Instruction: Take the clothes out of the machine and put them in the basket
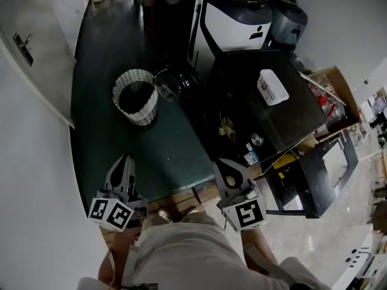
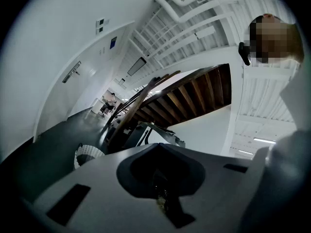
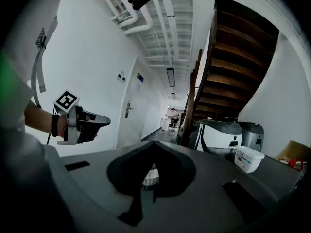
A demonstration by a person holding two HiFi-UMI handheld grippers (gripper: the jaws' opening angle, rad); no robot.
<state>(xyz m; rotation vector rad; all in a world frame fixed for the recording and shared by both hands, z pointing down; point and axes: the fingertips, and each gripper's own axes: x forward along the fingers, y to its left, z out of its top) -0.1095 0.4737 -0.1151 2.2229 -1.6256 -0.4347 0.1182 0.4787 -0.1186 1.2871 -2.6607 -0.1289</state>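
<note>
Both grippers have their jaws pressed together on nothing, the left gripper [image 1: 125, 159] at near left and the right gripper [image 1: 219, 163] at near right above the dark floor [image 1: 166, 153], and only the right gripper view shows the left one side-on, held level in a hand [image 3: 61, 125]. Only the head view plainly shows the round door [image 1: 175, 82] of the black machine [image 1: 266, 119] at far right, swung open leftward, just beside the white woven basket [image 1: 144, 112]; that basket stands upright, long axis vertical, mouth facing up, well ahead of both grippers and nearer the left one
</note>
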